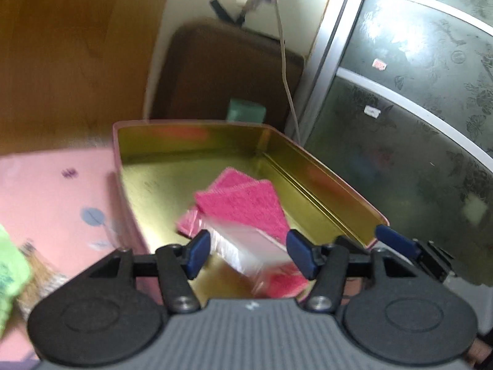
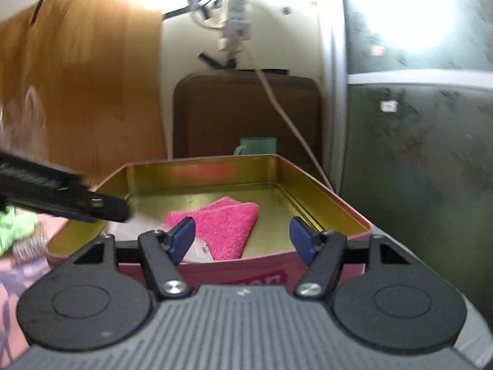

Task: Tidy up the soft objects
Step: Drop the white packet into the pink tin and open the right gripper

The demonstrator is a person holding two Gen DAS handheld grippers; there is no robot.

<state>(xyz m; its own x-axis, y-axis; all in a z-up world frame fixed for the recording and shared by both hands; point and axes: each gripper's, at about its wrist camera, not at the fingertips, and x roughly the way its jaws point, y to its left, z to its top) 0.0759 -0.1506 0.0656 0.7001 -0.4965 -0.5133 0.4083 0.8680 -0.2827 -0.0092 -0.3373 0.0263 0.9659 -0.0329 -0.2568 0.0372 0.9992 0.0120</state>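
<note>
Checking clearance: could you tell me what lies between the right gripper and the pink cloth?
In the right wrist view, only the tin's near wall separates the right gripper from the pink cloth.

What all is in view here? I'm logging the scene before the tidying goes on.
tin: one, pink outside, gold inside, on the pink sheet.
cloth: one, bright pink, folded, inside the tin.
clear bag: one, see-through, in the tin beside the cloth.
sheet: one, pink, patterned, under the tin.
green cloth: one, lime, left of the tin.
cup: one, green, behind the tin.
cable: one, white, hanging on the wall.
left tool: open, over the tin.
right tool: open, at the tin's near wall.
</note>
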